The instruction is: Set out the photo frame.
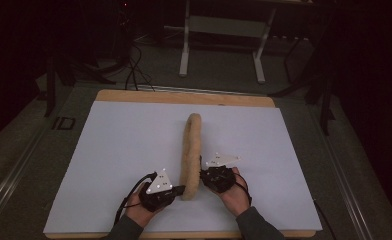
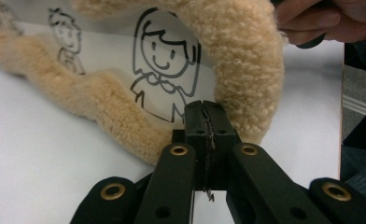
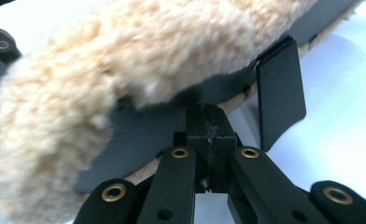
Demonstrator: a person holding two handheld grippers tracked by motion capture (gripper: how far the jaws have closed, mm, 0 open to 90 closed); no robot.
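A picture frame (image 1: 190,150) with a tan fleece border stands on edge on the white sheet (image 1: 124,150), running away from me. In the left gripper view its fleece rim (image 2: 237,60) surrounds a cartoon drawing of a girl (image 2: 165,60). My left gripper (image 1: 181,189) (image 2: 203,105) is at the frame's near left side, jaws shut against the lower edge of the picture. My right gripper (image 1: 202,172) (image 3: 207,109) is on the opposite side, jaws shut on the dark back panel (image 3: 144,130) under the fleece (image 3: 102,70). A black stand flap (image 3: 280,93) sticks out from the back.
The white sheet covers a wooden table (image 1: 184,96). The person's right hand (image 2: 330,18) is beyond the frame in the left gripper view. Past the table stand white desk legs (image 1: 184,50) and cables (image 1: 134,70) on a dark floor.
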